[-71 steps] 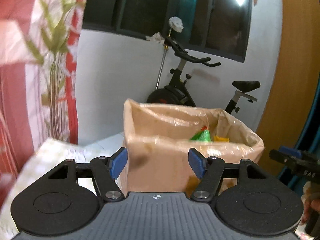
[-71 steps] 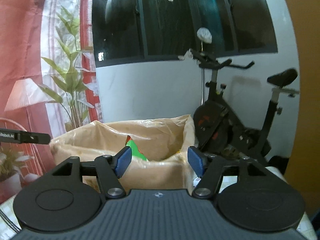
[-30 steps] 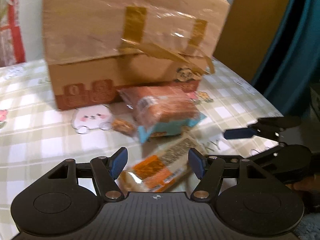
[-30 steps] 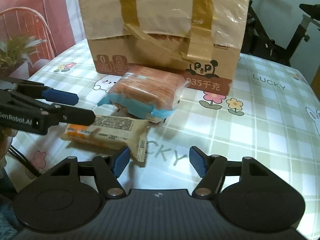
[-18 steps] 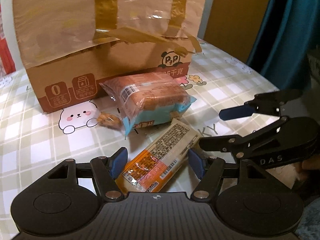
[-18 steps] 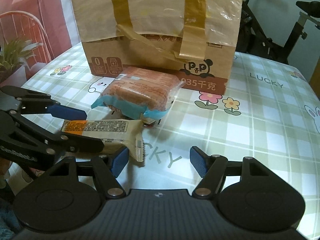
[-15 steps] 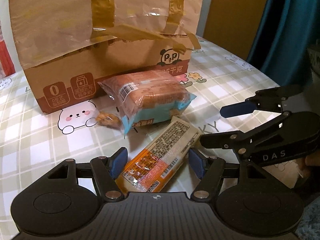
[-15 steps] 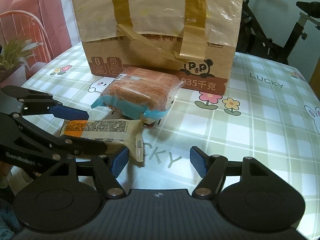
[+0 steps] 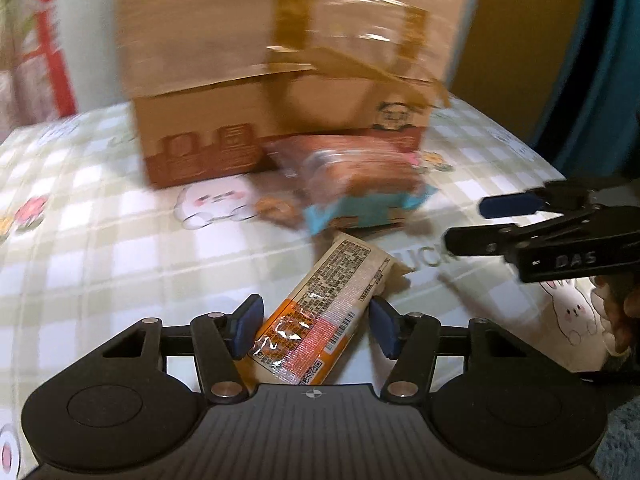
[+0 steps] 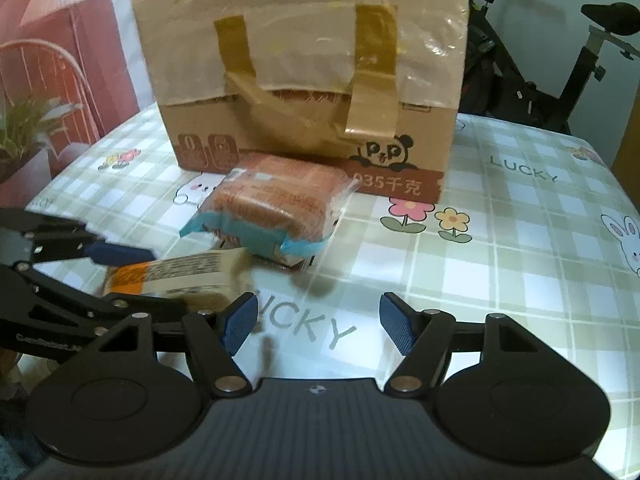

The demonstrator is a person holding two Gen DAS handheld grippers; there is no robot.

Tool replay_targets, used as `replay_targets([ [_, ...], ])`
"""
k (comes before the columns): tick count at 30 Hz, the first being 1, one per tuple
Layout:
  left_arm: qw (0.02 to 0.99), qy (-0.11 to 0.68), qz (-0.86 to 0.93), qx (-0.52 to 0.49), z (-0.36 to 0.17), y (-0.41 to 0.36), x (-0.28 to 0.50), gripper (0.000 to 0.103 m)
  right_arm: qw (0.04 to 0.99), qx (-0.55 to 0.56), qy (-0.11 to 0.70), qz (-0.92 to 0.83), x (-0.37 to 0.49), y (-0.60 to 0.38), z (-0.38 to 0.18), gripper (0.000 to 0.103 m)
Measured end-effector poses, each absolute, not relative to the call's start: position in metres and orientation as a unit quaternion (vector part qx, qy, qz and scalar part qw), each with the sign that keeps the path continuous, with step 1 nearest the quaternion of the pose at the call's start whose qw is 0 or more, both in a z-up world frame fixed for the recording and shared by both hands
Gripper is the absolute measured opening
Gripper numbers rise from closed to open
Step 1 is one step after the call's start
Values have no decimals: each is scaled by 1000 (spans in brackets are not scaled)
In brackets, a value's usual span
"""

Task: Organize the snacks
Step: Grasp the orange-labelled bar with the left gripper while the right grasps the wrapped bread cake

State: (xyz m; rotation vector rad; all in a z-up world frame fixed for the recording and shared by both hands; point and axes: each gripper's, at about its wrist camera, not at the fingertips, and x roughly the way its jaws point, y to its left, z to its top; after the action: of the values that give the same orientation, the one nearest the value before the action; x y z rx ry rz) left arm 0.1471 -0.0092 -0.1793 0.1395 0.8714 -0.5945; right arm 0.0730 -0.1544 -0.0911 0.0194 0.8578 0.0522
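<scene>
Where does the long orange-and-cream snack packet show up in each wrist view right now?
Left wrist: the long snack packet lies bottom centre, between the closing jaws of the left hand-held gripper, pads not yet touching.
Right wrist: same packet at lower left, partly blurred, behind that gripper's fingers.
Shared landmark: the taped cardboard box behind it.

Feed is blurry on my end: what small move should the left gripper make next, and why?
Probably finish closing. The left gripper is closing with the orange snack bar between its fingers, but small gaps remain on both sides, so it is not gripped yet. The right gripper is open over bare tablecloth. Then lift toward the cardboard box.
</scene>
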Motion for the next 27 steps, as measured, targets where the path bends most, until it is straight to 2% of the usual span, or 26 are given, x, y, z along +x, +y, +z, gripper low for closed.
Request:
replay_targets([
  [5,881,420,-217,26,-178,24,154,60,915,30,401,34,76,-154,-86,72],
  [6,885,420,-203,17,-178,31,156,60,916,35,399,38,78,-154,-84,74],
  [8,892,417,-176,3,-177,40,161,60,916,48,395,42,84,-154,-82,86],
  [19,904,404,-137,-17,-179,55,165,58,903,164,396,19,153,-153,-84,90],
  [24,905,402,-138,-25,-183,54,165,57,902,113,416,-6,173,-132,-100,94],
  [27,905,401,-139,-29,-183,54,164,57,911,72,407,-7,169,-123,-104,90],
])
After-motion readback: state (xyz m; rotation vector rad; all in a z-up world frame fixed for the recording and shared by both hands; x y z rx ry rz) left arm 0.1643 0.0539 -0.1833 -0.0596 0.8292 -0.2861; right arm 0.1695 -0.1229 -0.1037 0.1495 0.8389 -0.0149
